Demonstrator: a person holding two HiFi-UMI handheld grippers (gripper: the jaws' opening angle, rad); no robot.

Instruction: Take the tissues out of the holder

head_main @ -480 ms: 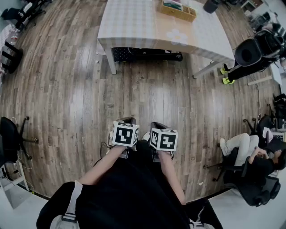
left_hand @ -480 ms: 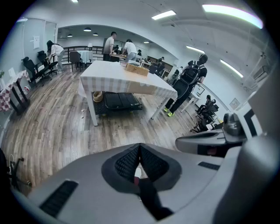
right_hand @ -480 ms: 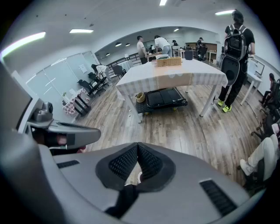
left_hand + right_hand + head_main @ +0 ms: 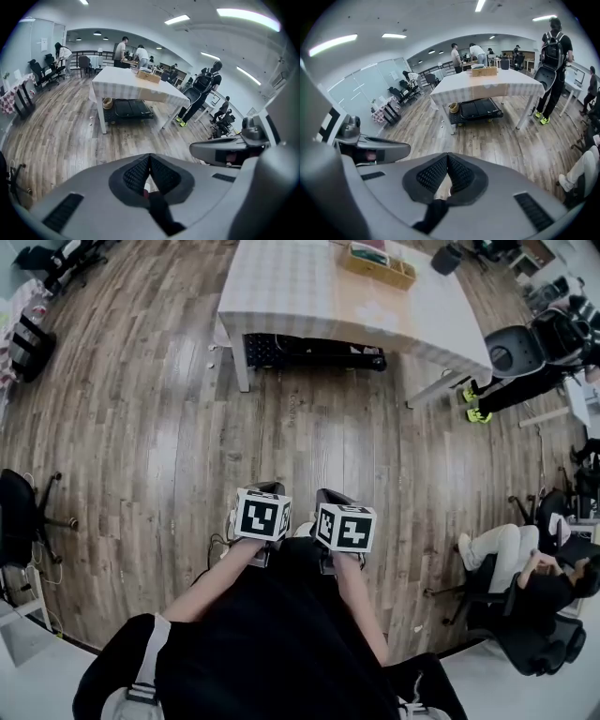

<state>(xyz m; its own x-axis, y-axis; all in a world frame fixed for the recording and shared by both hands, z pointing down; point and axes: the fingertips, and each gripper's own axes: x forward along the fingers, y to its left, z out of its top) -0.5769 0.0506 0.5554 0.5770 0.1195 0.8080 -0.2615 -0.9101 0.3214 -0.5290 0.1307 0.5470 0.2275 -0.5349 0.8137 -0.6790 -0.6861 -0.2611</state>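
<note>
Head view, left tongs (image 4: 265,491): I see them held low in front of the body, marker cube on top, nose toward the desk.
Head view, right tongs (image 4: 330,500): level with the left pair and just beside them, not touching.
Head view, desk (image 4: 309,287): well ahead of both tongs, across wooden floor.
Head view, wooden holder (image 4: 379,262): on the desk's far part, ahead and to the right of the right tongs, well apart from both. I cannot make out its contents.
Head view, black cart (image 4: 309,351): under the desk's near edge.
Head view, seated person (image 4: 525,577): off to the right of the right tongs.

Left gripper view, left tongs (image 4: 149,156): tips pressed together with nothing held. Only floor shows through the slot behind the pads.
Left gripper view, wooden holder (image 4: 148,76): far ahead on the desk (image 4: 117,82).
Left gripper view, standing person (image 4: 201,91): wearing a backpack, beyond the desk's right end.

Right gripper view, right tongs (image 4: 447,154): closed tip to tip and empty.
Right gripper view, wooden holder (image 4: 483,71): far ahead and slightly right, on the desk (image 4: 487,86), with the black cart (image 4: 478,108) beneath.
Right gripper view, left tongs (image 4: 370,147): close on the left.
</note>
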